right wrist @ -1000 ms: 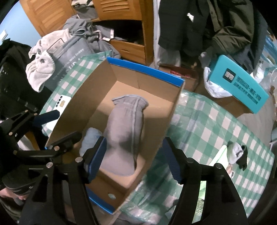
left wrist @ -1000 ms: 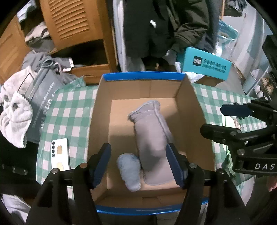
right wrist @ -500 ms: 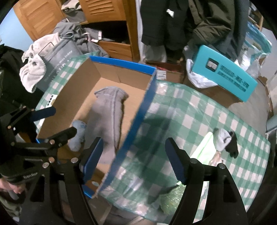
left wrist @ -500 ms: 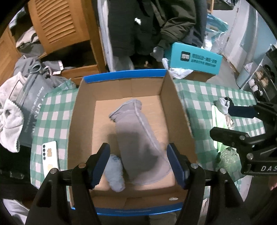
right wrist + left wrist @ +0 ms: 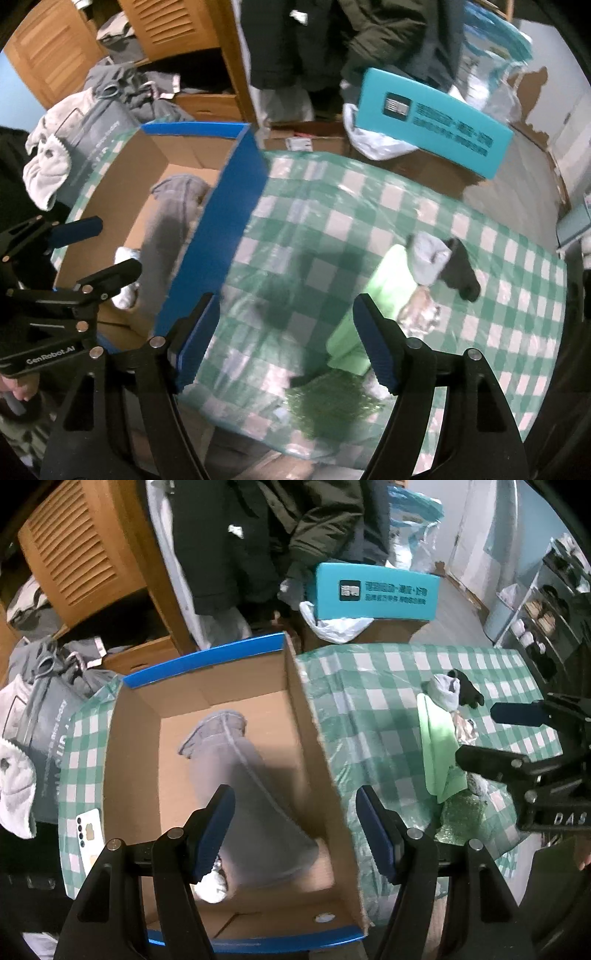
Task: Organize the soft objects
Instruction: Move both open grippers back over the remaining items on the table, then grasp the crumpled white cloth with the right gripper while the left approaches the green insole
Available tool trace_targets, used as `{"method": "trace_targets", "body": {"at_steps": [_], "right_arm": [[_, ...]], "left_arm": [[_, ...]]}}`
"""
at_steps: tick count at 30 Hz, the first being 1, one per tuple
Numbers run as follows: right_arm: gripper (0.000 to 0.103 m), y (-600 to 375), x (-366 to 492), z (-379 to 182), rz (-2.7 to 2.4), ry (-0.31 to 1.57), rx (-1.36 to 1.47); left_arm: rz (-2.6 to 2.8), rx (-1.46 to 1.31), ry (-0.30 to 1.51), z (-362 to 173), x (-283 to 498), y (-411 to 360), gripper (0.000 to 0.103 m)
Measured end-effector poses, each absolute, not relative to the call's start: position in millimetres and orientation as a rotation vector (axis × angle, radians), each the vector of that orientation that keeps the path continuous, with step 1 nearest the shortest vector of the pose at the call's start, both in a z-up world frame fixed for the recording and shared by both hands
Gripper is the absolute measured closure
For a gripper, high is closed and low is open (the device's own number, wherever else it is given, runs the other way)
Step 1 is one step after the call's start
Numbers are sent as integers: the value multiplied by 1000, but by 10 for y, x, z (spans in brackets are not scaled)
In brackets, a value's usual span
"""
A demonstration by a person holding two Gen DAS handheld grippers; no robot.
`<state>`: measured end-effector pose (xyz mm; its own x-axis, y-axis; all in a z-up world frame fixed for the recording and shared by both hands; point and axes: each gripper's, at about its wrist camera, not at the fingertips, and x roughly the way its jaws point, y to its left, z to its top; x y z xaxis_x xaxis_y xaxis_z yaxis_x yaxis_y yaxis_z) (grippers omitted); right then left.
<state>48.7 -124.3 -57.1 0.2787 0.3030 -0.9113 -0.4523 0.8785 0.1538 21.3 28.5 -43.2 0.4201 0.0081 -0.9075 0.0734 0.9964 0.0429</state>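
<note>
A cardboard box (image 5: 314,738) with a blue rim stands on the green checked tablecloth (image 5: 332,206). Inside it lie a long grey garment (image 5: 240,771) and a small pale sock (image 5: 212,882). My left gripper (image 5: 293,829) hangs open over the box's right wall, holding nothing. My right gripper (image 5: 286,338) is open and empty above the tablecloth, just right of the box's blue wall (image 5: 221,236). Near its right finger lie a light green cloth (image 5: 376,295), a grey sock (image 5: 430,258), a black sock (image 5: 461,275) and a green glittery bundle (image 5: 328,398).
A white phone (image 5: 88,830) lies left of the box. A grey bag (image 5: 44,731) with a pale towel (image 5: 14,786) sits at the table's left end. Behind the table are a teal carton (image 5: 373,590), a wooden cabinet (image 5: 81,554) and hanging dark jackets (image 5: 258,535).
Both grippers have moved to the right. The right one has left the box and now hangs over the tablecloth; the cloth pile has come closer. The box contents lie as before.
</note>
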Motion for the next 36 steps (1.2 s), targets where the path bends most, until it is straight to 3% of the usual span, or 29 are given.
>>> {"method": "trace_targets", "body": {"at_steps": [18, 36], "right_arm": [[26, -2263, 687, -940, 333, 1255, -18], [26, -2582, 814, -1393, 267, 1341, 42]], "left_arm": [[-129, 90, 1205, -595, 422, -339, 34], [-166, 159, 1289, -1013, 666, -936, 29]]}}
